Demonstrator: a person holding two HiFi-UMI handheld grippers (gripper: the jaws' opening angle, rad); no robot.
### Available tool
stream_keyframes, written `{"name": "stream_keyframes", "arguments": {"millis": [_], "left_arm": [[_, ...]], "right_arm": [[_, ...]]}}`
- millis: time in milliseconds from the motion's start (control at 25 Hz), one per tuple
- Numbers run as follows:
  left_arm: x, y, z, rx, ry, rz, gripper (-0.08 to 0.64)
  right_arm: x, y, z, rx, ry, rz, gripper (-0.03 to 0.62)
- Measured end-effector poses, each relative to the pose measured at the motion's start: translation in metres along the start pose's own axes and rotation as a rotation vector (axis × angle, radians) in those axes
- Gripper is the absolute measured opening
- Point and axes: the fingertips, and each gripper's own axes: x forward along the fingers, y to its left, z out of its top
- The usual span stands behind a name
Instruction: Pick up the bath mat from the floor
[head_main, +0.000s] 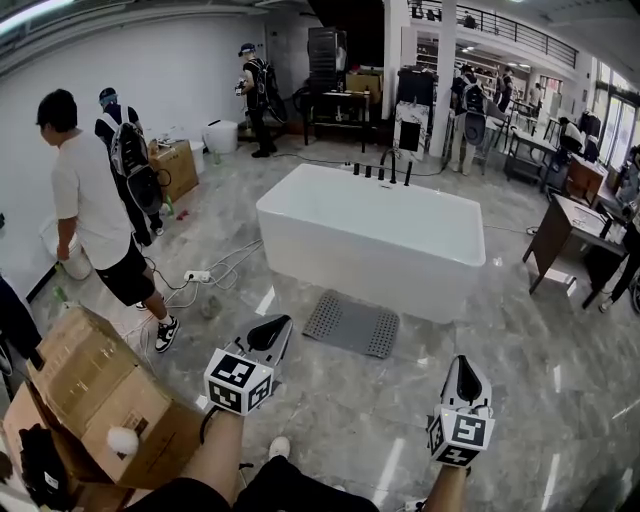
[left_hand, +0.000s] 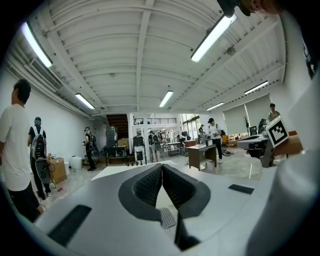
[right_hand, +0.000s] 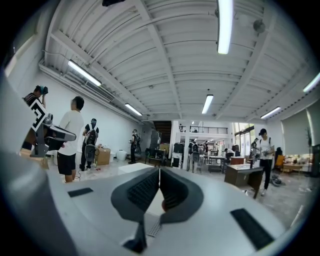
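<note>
The bath mat (head_main: 352, 324) lies flat on the floor (head_main: 505, 335), a grey perforated rectangle just in front of the near wall of the white bathtub (head_main: 370, 240). Its long axis runs across the head view from left to right, roughly parallel to that wall and slightly skewed. Whether its far edge touches the tub's base cannot be told. The mat is ahead of both tools and between them from side to side, but not evenly so. The left tool (head_main: 272, 333) shows just short of the mat's near left corner, while the right tool (head_main: 464, 375) sits well off to the right and further back. The left hand therefore looks the nearer one for a first reach. Both tools are held up off the floor and point out across the room rather than down, and neither gripper view shows the mat at all, only the hall beyond the jaws. In the left gripper view the jaws of the left tool (left_hand: 162, 172) are pressed together with nothing between them, and the right gripper view shows the right tool (right_hand: 159, 176) closed and empty in the same way. As I judge it, the coming move calls for tipping a tool downward and opening it. The near long edge of the mat is the side that faces the person.
</note>
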Motion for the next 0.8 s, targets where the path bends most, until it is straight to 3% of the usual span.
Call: {"name": "stream_keyframes", "arguments": {"millis": [360, 800], "left_arm": [[0.060, 0.022, -0.011, -0.002, -0.015, 0.002, 0.009], [0.184, 0.111, -0.037, -0.030, 0.031, -0.042, 0.009]], "right_arm": [[0.053, -0.007, -0.013, 0.012, -0.028, 0.018, 0.021], [0.196, 0.011, -0.021, -0.026, 0.028, -0.012, 0.021]]}}
